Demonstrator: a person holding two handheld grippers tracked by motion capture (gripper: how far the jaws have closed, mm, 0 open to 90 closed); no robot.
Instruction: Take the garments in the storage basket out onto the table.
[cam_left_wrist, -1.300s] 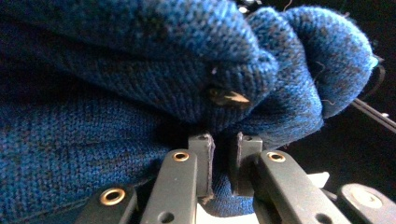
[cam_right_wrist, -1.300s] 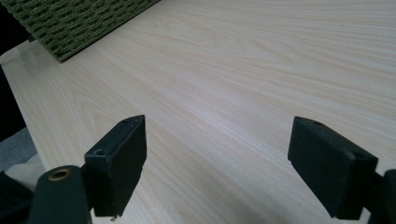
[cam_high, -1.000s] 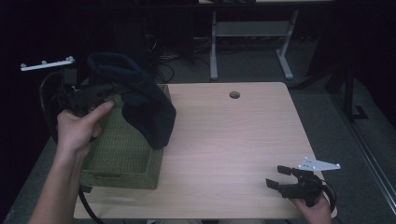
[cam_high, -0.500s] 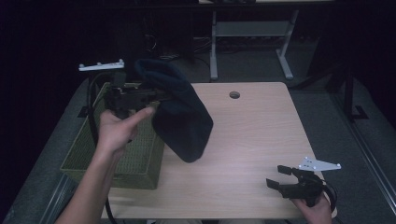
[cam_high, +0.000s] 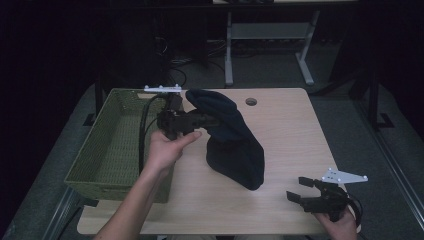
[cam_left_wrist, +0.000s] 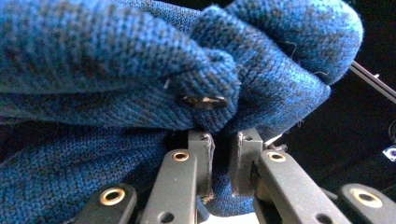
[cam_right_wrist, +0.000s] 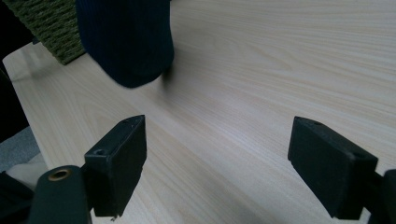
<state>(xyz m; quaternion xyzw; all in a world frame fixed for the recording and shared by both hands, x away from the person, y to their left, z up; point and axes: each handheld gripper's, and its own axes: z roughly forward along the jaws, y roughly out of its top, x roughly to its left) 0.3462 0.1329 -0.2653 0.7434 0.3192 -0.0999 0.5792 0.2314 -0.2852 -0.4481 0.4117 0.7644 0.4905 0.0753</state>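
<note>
On the pale wood table (cam_high: 280, 150), left gripper (cam_high: 212, 120) clamping dark blue knit garment (cam_high: 235, 145), right gripper (cam_high: 304, 192) wide, empty.

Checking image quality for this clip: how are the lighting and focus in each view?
High view: dim, room behind nearly black, table evenly lit. Left gripper view: bright, sharp knit on the blue garment. Right gripper view: sharp wood grain, right claw near and slightly soft.

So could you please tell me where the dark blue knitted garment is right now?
In the high view, the dark blue knitted garment hangs from the left gripper over the wooden table, just right of the green woven basket.
</note>
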